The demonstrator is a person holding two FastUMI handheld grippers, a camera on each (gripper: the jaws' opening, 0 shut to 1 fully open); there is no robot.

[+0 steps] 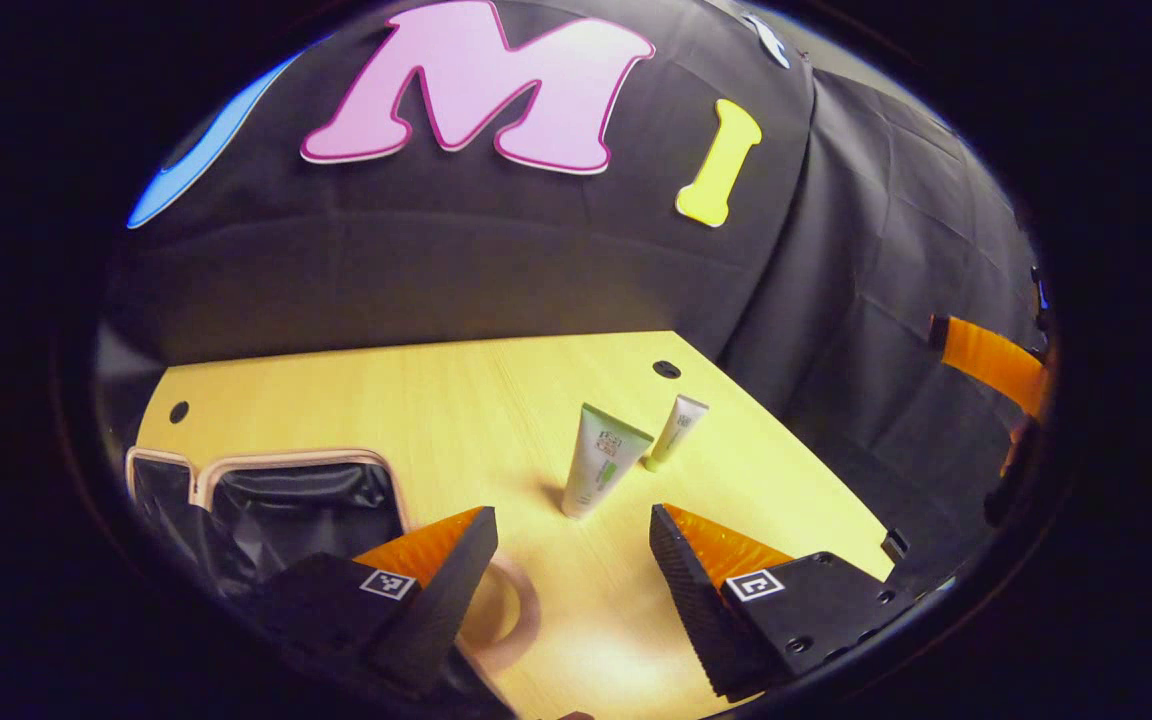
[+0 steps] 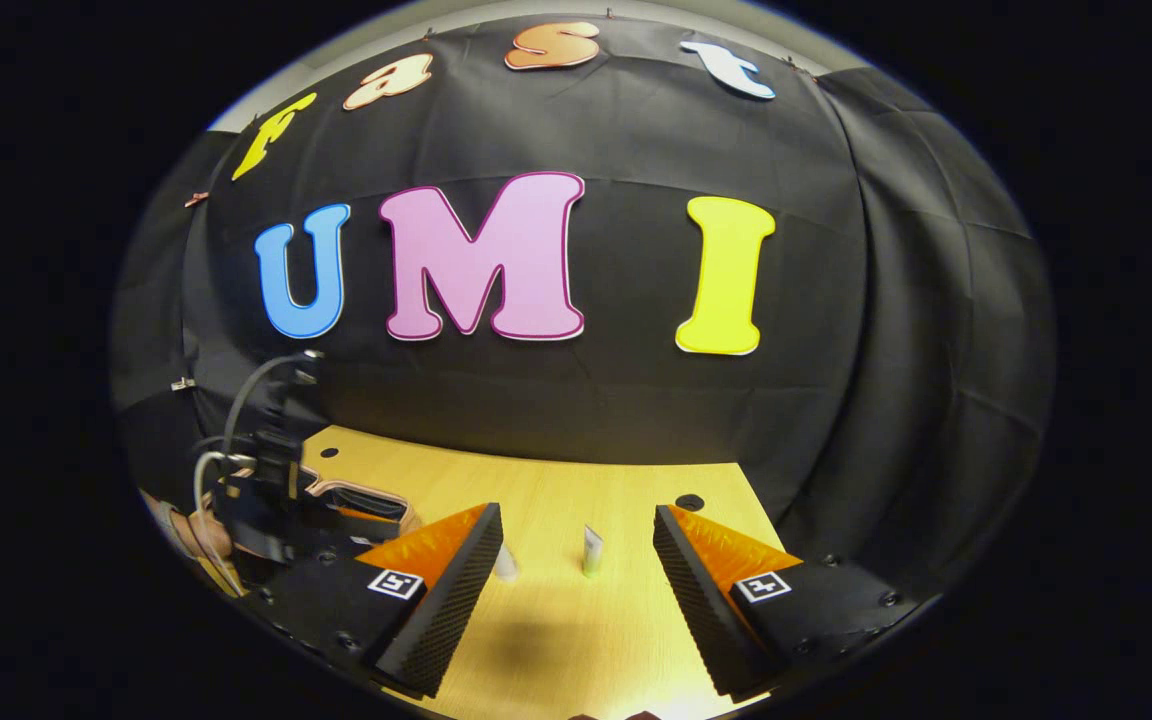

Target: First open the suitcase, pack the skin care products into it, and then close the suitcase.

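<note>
The suitcase (image 1: 296, 500) lies open on the wooden tabletop (image 1: 456, 400), its pale rim framing a dark, crinkled lining, and everything else is easiest placed from it. Out past its open edge, towards the tabletop's far corner, 2 skin care tubes stand on their caps: the larger tube (image 1: 604, 460) is the nearer to the suitcase, leaning a little, and the smaller tube (image 1: 677, 430) stands just beyond it, close but not touching. The left gripper (image 1: 571, 560) hovers low over the tabletop right beside the suitcase, its fingers (image 1: 436, 600) spread wide with nothing between them; the larger tube sits ahead of the gap. A pale ring-shaped thing (image 1: 511, 610) peeks out from behind one finger, next to the suitcase's corner. In the right gripper view, the right gripper (image 2: 576, 570) hangs well back from the suitcase (image 2: 361, 500), also wide open and empty, with the smaller tube (image 2: 592, 550) ahead between its fingers and the larger tube (image 2: 505, 562) half hidden behind 1 finger. A hand (image 2: 201, 535) holding the other gripper shows by the suitcase.
</note>
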